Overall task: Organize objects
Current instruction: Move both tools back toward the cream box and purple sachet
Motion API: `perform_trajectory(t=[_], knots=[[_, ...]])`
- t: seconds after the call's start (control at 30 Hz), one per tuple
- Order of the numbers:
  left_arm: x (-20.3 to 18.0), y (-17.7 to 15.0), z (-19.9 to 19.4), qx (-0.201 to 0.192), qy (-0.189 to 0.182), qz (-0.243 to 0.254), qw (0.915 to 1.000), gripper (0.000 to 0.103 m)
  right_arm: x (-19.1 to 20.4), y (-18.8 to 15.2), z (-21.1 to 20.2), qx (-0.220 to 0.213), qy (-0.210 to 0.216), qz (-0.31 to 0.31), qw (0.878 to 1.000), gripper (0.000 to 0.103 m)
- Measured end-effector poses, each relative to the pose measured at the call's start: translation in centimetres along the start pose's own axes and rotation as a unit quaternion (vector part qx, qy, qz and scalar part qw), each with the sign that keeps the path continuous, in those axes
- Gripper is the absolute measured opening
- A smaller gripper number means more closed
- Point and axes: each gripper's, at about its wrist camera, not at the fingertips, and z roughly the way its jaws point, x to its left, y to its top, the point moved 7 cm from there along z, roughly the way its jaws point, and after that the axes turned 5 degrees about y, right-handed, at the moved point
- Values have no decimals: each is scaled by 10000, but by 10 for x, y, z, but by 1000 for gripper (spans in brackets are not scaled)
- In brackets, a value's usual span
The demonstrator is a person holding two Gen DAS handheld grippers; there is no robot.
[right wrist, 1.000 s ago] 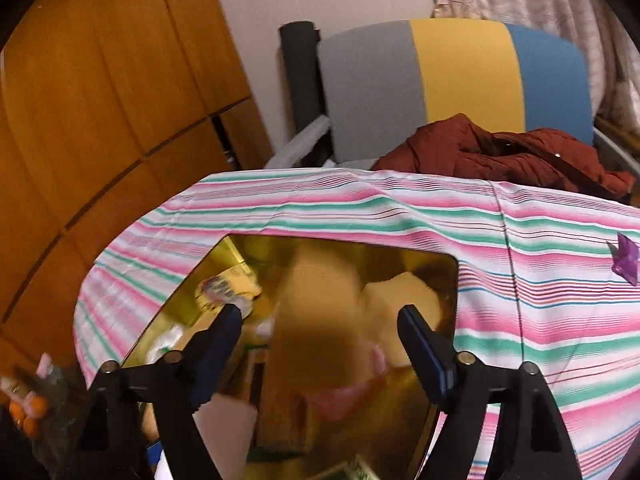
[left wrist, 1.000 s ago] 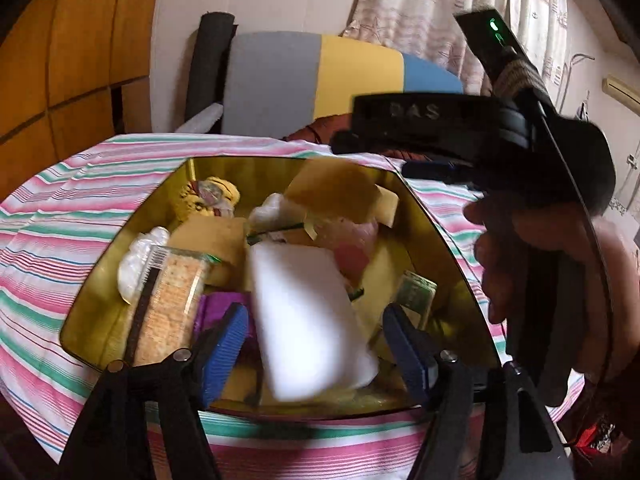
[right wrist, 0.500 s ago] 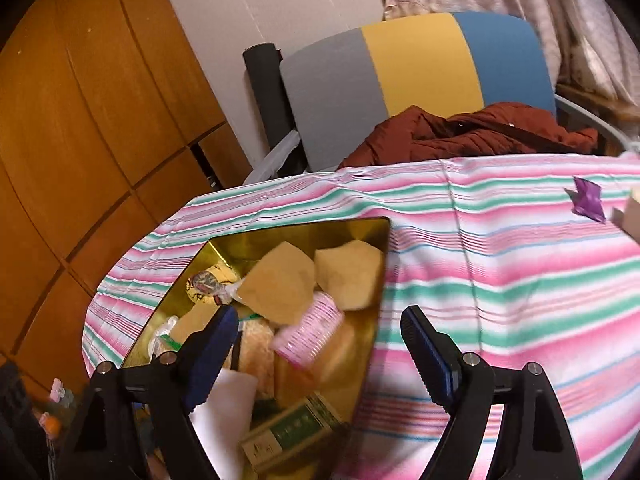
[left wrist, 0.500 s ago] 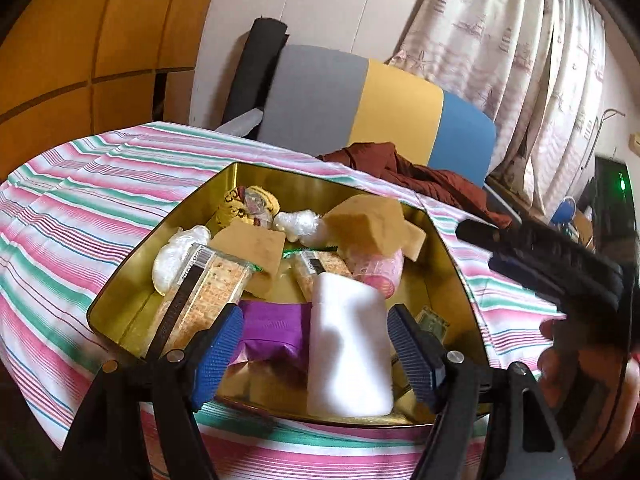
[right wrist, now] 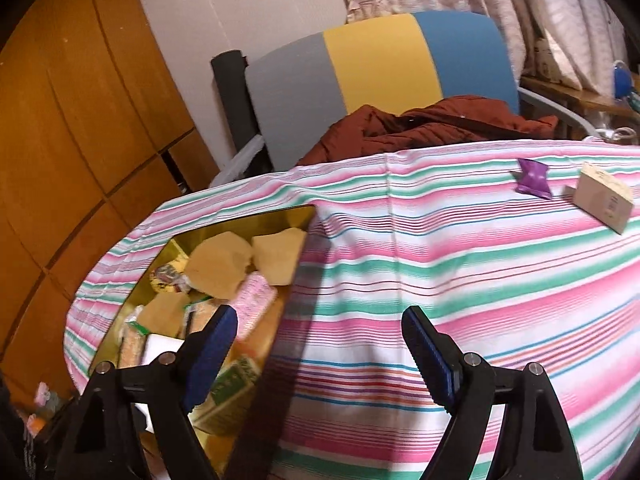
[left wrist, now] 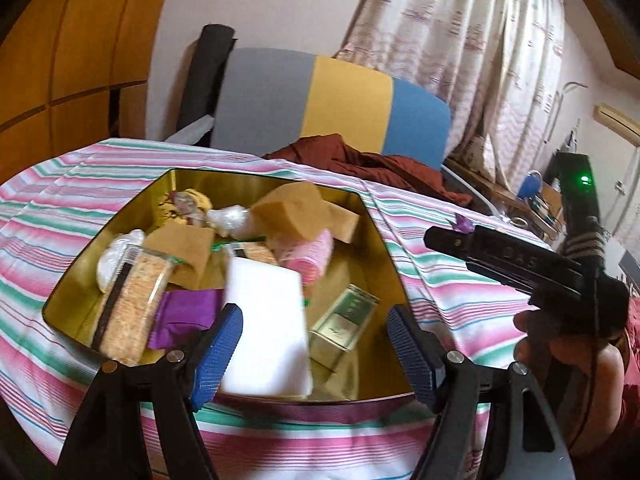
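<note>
I have swung my right gripper (right wrist: 318, 350) off the gold tin (left wrist: 384, 240) and out over the striped tablecloth (right wrist: 460, 280); its fingers have eased wider and stand apart with nothing between them. 2 strays lie ahead near the far edge: a small cardboard box (right wrist: 602, 200) and, just beside it, a purple wrapper (right wrist: 534, 178). I judge those come next. My left gripper (left wrist: 316, 354), also spread and empty, hangs over the tin's near rim, where the white foam block (left wrist: 264, 328) rests inside.
</note>
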Motion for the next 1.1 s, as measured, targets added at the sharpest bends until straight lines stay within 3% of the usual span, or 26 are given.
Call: perform_trajectory(t=[0.37,1.1], knots=[[-32,-9,-7,75,-260,208,9994,76,-49,-5,-13,65,-648,242,9976,86],[-126,-23,15,571,-871,1028,9892,76,-135,-7,-29,146,-1175,526,9916,88]])
